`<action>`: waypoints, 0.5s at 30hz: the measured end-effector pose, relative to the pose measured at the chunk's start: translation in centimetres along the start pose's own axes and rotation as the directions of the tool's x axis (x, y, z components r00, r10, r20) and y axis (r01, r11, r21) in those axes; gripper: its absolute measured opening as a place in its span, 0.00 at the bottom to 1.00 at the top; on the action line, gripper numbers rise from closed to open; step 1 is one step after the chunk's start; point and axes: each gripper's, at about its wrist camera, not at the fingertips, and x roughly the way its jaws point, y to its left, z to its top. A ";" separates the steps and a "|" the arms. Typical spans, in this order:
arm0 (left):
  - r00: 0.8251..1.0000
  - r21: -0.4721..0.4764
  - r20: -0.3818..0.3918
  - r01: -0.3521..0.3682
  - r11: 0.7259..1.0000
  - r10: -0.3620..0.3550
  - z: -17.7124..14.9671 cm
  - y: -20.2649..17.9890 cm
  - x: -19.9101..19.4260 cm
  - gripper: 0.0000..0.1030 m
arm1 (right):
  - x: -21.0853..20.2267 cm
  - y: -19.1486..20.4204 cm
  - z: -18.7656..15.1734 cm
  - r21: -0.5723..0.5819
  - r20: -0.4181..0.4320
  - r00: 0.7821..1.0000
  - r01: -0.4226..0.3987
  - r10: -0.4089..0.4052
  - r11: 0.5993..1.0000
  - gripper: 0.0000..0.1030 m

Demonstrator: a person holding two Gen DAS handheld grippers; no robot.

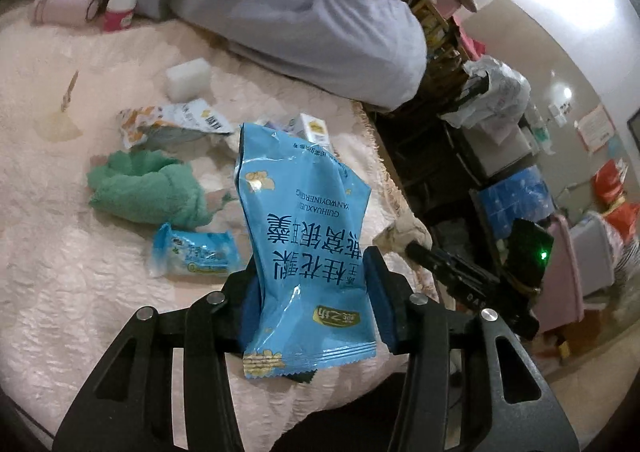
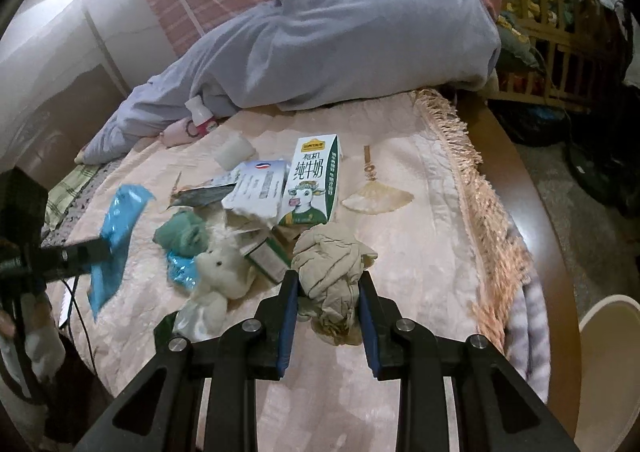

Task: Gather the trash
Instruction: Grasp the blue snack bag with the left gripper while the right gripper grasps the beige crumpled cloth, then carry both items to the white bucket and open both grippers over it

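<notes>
The left tool [image 1: 308,284] is clamped on a blue snack bag [image 1: 304,236], the right tool [image 2: 329,284] on a crumpled beige wad [image 2: 330,264]; each should grip firmly while clearing the bed's [image 2: 420,212] fringed edge.

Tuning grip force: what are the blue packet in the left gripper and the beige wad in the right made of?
Blue packet: looks like thin glossy plastic film, judging by shiny creases and a crimped, serrated end seal. Beige wad: matte and soft, with crumpled folds; probably tissue or thin cloth, hard to tell which.
</notes>
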 end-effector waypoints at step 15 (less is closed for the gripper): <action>0.994 0.234 -0.111 0.008 0.972 0.018 -3.8 -12.8 8.3 0.45 | -7.1 -6.0 -5.1 0.079 0.030 0.994 0.100 -0.102 0.992 0.26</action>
